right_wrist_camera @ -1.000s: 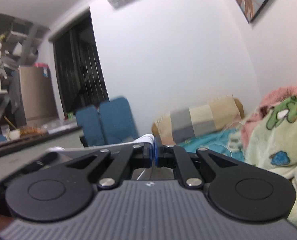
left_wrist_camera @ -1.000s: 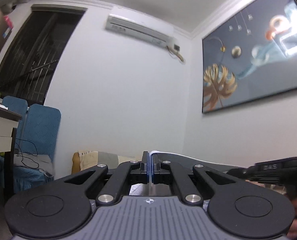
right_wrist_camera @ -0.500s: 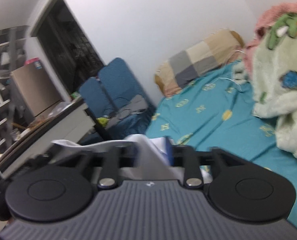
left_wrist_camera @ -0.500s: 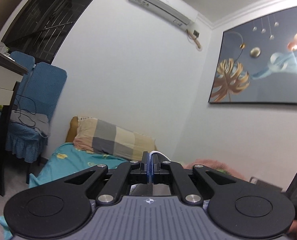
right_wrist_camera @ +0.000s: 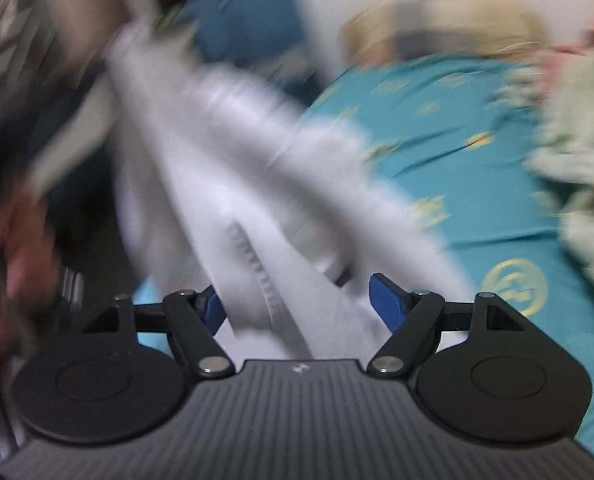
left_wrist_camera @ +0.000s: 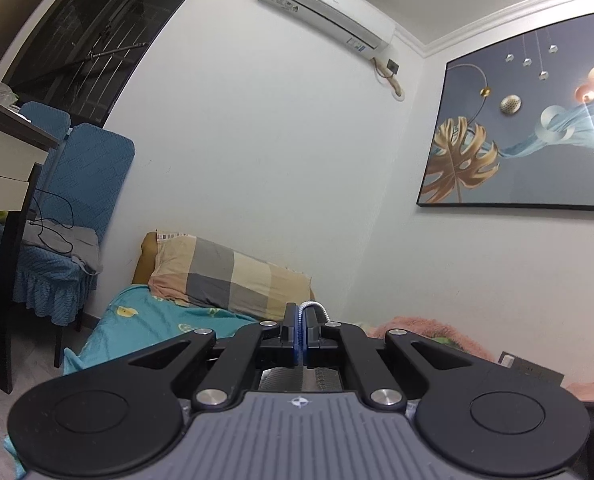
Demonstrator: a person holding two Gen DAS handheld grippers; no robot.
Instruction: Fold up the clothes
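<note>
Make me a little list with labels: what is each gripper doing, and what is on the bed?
left gripper: shut, pinching a thin edge of white cloth
right gripper: open, white cloth garment lying between its fingers
bed: teal patterned bedsheet
pillow: checked beige and grey pillow at the wall end
blanket: pale green fleece blanket at the right
picture quality: right view blurred

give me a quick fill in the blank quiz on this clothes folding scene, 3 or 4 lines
1. The fingers of the right gripper stand ____.
2. The left gripper is shut on a thin fold of ____ cloth.
3. The bedsheet under the white garment is ____ with yellow prints.
4. High on the wall in the left wrist view hangs an air ____.

Missing words: open; white; teal; conditioner
</note>
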